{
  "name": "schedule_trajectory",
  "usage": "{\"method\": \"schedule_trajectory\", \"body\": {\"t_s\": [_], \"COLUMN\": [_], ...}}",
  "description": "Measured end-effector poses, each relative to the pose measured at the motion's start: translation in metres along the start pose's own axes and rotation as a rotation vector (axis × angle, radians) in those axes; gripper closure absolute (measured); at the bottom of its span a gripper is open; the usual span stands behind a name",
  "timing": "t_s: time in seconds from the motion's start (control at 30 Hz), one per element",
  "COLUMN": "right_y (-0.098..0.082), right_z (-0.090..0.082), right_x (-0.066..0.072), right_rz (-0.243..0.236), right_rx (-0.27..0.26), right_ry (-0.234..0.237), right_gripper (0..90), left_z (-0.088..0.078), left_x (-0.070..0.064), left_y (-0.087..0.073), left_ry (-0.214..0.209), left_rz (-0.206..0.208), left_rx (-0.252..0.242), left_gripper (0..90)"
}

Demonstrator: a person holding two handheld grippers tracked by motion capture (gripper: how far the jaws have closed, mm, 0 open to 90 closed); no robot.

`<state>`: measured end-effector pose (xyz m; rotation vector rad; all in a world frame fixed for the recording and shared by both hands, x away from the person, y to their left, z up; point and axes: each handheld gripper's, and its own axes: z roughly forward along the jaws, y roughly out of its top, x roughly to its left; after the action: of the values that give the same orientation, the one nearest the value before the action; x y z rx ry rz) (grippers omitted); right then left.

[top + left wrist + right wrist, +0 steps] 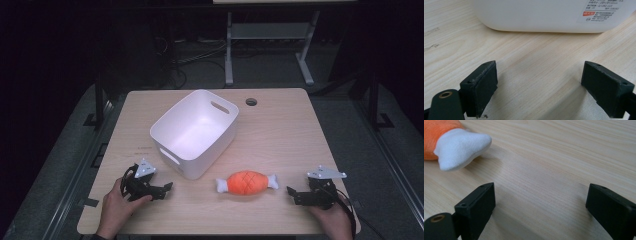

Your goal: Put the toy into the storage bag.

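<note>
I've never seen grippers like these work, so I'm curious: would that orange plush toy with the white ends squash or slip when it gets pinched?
The orange plush toy looks stuffed and fuzzy, so it would probably squash and grip well. It seems light, and its white ends may flop. Lying flat on the table, it seems unlikely to roll.

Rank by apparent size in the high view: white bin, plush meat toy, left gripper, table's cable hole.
1. white bin
2. plush meat toy
3. left gripper, a little smaller than the toy, though the hand hides part of it
4. cable hole, the smallest, and farther from the camera
</note>
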<state>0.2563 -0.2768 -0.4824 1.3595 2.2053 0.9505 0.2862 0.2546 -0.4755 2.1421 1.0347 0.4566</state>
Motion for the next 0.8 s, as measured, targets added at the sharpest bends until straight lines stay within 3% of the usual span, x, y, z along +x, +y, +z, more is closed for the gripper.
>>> {"method": "schedule_trajectory", "body": {"t_s": [0.17,0.43,0.7,0.8], "right_y": [0.0,0.004,0.017,0.025], "right_z": [0.0,-0.006,-0.013,-0.012], "right_x": [-0.001,-0.001,-0.003,-0.005], "right_rz": [-0.006,-0.029,-0.054,-0.079], "right_rx": [-0.001,0.013,-0.017,-0.012], "right_ry": [0.005,0.014,0.057,0.095], "right_gripper": [8.8,17.6,44.3,63.1], "left_z": [0.0,0.0,0.0,0.0], "left_x": [0.0,0.0,0.0,0.0], "left_y": [0.0,0.0,0.0,0.0], "left_ry": [0.0,0.0,0.001,0.0], "left_rz": [-0.001,-0.001,-0.001,-0.001], "left_rx": [0.0,0.0,0.001,0.0], "left_gripper": [12.7,12.7,12.7,12.7]}}
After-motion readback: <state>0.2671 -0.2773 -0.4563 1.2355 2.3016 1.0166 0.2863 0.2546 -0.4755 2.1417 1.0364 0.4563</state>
